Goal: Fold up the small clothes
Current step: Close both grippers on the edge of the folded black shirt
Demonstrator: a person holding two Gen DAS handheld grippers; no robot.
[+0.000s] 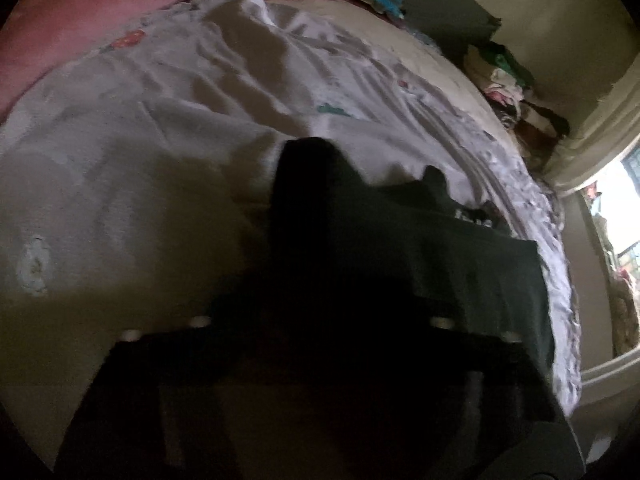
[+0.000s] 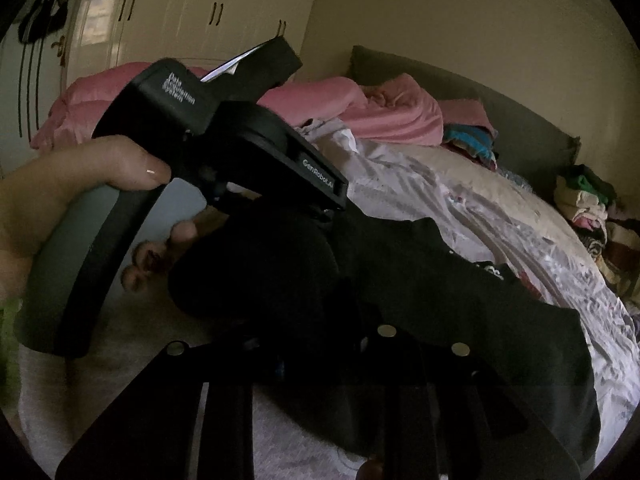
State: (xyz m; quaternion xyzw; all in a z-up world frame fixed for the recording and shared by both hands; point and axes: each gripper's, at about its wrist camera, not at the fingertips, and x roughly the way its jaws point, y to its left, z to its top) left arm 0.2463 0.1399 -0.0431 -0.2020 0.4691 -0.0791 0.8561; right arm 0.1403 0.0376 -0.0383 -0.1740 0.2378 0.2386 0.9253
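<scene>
A black garment with a small white print lies on the bed's pale patterned sheet. In the left wrist view, dark cloth bunches up around my left gripper, whose jaws stand close together in the fold and look shut on it. The right wrist view shows a hand holding that left gripper, nose down in a bunched end of the garment. My right gripper sits just below, its fingers buried under the cloth and shut on it.
A pink blanket is heaped at the far side of the bed. Piles of clothes sit by the grey headboard. White wardrobe doors stand behind. The bed's edge runs down the right.
</scene>
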